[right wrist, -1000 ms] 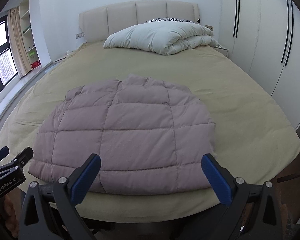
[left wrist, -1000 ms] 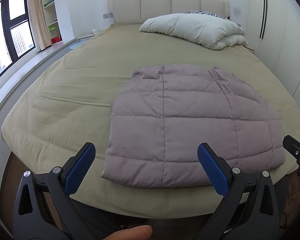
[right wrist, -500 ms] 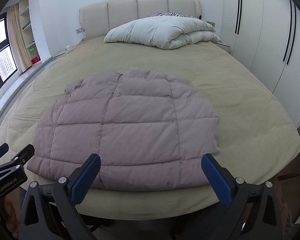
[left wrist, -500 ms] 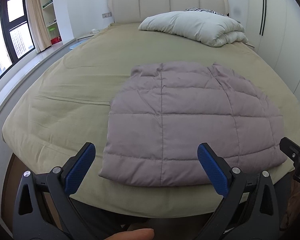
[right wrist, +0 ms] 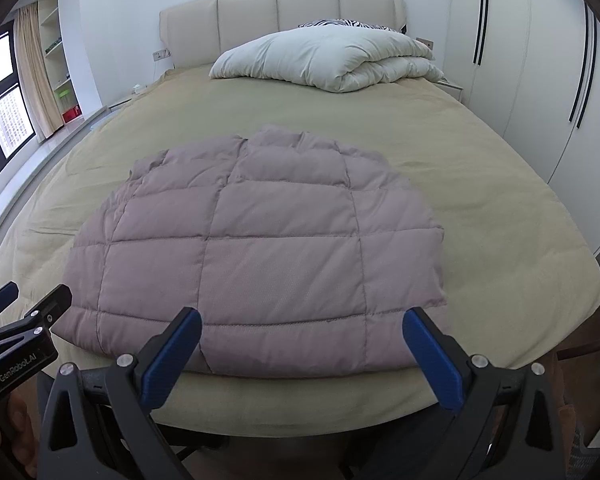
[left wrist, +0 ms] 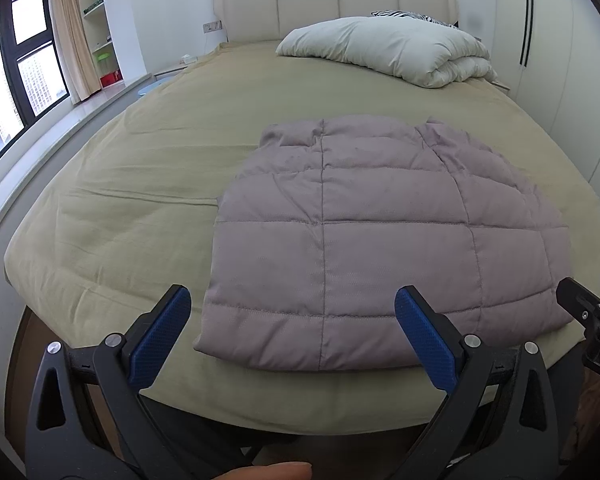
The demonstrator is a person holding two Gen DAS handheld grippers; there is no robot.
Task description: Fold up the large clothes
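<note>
A mauve quilted puffer garment (left wrist: 380,236) lies flat on the beige bed cover (left wrist: 148,184), its hem near the foot edge; it also shows in the right wrist view (right wrist: 268,252). My left gripper (left wrist: 292,320) is open and empty, just short of the hem's left part. My right gripper (right wrist: 304,340) is open and empty, over the hem's right part. The right gripper shows at the right edge of the left wrist view (left wrist: 588,312). The left gripper shows at the left edge of the right wrist view (right wrist: 24,312).
A white folded duvet (left wrist: 388,50) lies by the padded headboard (left wrist: 332,4), with a zebra-print pillow (right wrist: 348,24) behind it. A window (left wrist: 24,64) and curtain are on the left, white wardrobes (right wrist: 540,60) on the right.
Both grippers have moved a little closer to the foot of the bed and the garment's hem. The jaws stay open. The garment has not moved.
</note>
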